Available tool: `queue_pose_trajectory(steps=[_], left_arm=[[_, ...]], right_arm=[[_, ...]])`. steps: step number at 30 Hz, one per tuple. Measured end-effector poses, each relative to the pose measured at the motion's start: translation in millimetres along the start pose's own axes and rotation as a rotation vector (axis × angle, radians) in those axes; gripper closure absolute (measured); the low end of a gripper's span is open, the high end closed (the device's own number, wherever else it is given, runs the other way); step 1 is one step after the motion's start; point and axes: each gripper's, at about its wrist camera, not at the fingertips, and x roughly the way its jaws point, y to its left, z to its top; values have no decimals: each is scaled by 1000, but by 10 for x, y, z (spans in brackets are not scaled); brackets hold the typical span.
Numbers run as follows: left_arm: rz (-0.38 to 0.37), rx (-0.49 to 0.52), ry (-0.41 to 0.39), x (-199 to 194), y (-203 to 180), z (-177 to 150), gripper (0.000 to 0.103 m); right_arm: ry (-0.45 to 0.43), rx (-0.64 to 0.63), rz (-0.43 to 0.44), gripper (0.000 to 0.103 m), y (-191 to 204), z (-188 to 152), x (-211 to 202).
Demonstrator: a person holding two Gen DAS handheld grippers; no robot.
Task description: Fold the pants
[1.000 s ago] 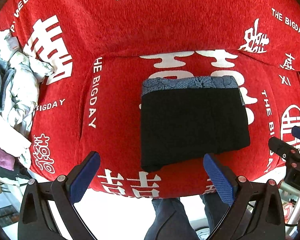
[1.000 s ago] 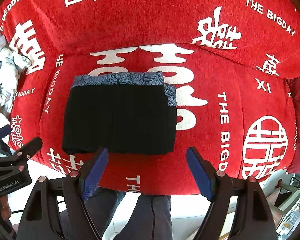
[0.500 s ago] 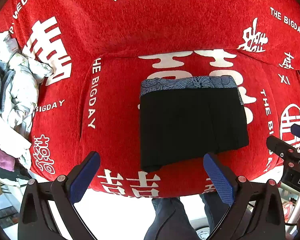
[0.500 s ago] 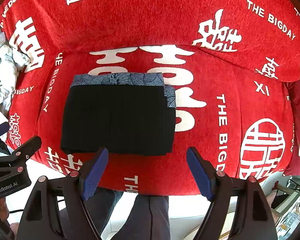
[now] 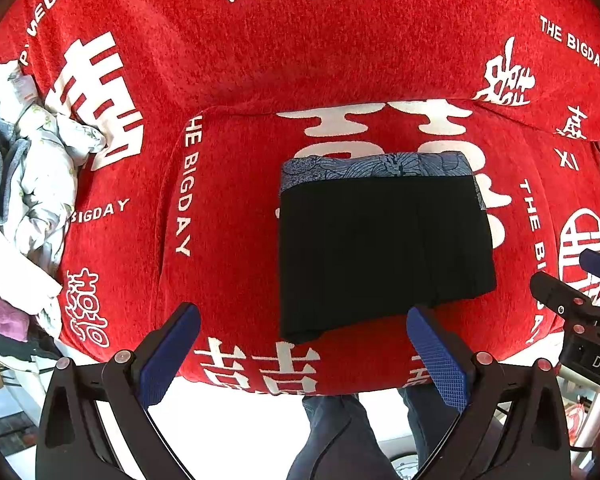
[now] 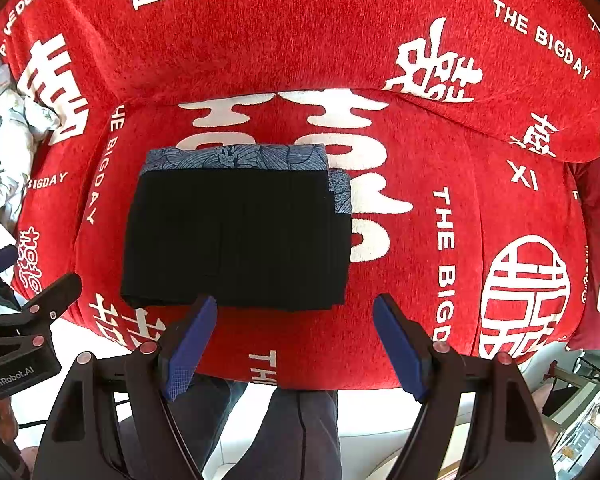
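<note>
Pants (image 5: 384,248) lie folded in a neat rectangle on the red sofa seat (image 5: 228,216). Your left gripper (image 5: 300,344) and right gripper (image 6: 294,338) hover above them, jaws spread, holding nothing.

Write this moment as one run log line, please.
pants: folded, flat on red sofa cover | left gripper: open, empty | right gripper: open, empty

Black pants (image 5: 384,252), folded into a flat rectangle, blue patterned waistband (image 5: 376,166) at far edge.
</note>
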Motion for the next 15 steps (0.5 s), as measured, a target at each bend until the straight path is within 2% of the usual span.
queue_pose_trajectory(steps=[15], left_arm=[[5, 2, -1, 1, -2, -17, 0]], right_arm=[[0, 6, 3, 20, -2, -30, 6]])
